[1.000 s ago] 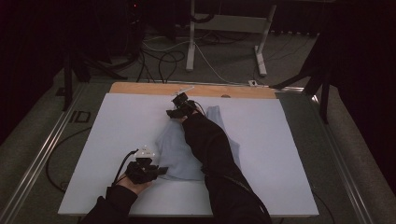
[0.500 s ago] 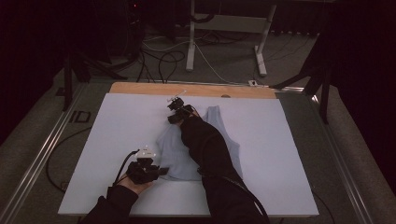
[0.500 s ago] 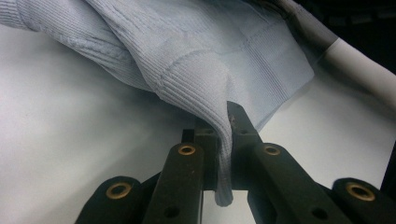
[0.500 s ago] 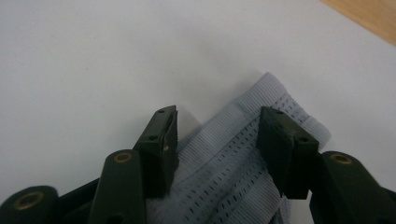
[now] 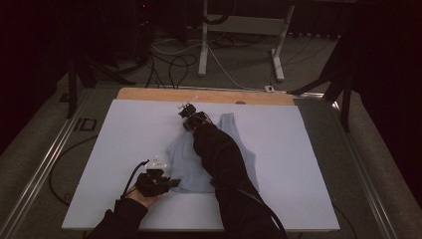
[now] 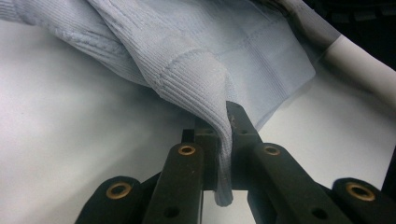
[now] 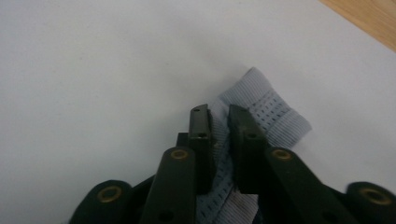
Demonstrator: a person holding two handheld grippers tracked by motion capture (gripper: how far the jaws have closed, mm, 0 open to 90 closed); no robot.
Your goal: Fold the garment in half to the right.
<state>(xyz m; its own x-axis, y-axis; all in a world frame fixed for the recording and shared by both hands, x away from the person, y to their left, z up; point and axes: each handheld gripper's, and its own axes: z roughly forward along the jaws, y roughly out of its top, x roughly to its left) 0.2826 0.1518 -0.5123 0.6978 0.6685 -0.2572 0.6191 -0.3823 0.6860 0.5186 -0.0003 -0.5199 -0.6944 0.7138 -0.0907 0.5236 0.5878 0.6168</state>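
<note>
while pinched at hem and strap, a pale blue ribbed tank top (image 5: pixel 226 154) between left tongs (image 6: pixel 223 140) and just-closing right tongs (image 7: pixel 219 126)

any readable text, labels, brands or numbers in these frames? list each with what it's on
None can be read.
Light blue top: plain ribbed and mesh knit, no tag or print showing.
White table cover: blank.
Left gripper and right gripper: black fingers with brass rivets, no markings.
</note>
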